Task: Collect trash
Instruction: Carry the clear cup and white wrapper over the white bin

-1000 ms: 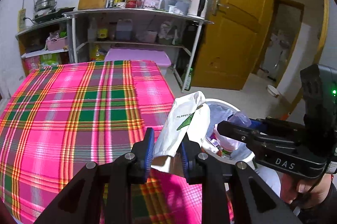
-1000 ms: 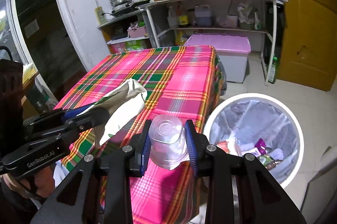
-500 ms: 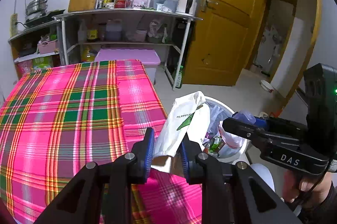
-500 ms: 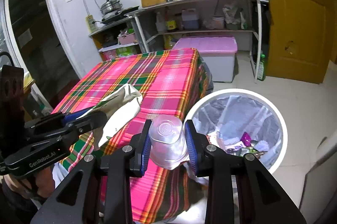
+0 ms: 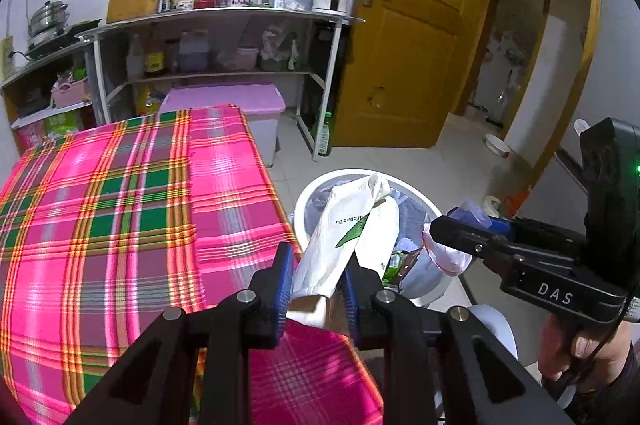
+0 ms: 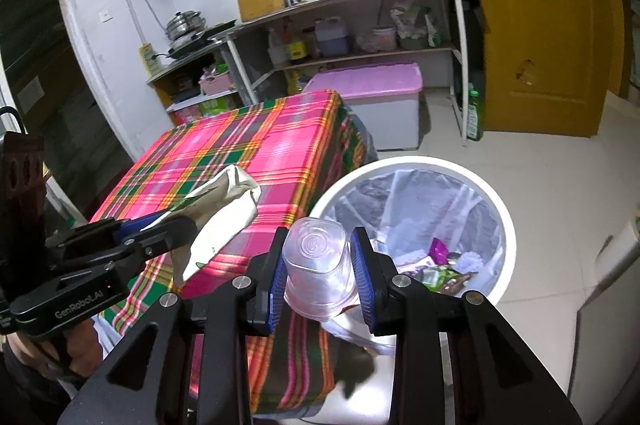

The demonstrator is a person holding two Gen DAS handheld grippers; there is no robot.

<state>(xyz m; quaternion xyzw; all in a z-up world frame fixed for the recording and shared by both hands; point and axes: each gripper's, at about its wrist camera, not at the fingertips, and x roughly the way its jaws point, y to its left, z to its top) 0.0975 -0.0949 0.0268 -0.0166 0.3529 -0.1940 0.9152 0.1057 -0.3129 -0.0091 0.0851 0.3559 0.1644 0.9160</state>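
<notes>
Two grippers, one bit of trash each: left gripper (image 5: 316, 289) has its fingers clamped on one white bag (image 5: 344, 237), right gripper (image 6: 319, 275) squeezes one clear plastic cup (image 6: 316, 267). Both sit by the plaid counter (image 5: 120, 209) edge, one white bin (image 6: 498, 209) just beyond.

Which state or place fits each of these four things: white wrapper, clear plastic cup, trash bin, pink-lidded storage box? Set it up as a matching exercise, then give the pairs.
Things:
1. white wrapper
2. clear plastic cup
3. trash bin
4. pink-lidded storage box

States or places:
A. on the floor beside the table, lined, with trash inside
B. clamped in the left claw
C. under the shelf unit, closed
D. clamped in the right claw, bottom toward the camera

Pairs: 1-B, 2-D, 3-A, 4-C
</notes>
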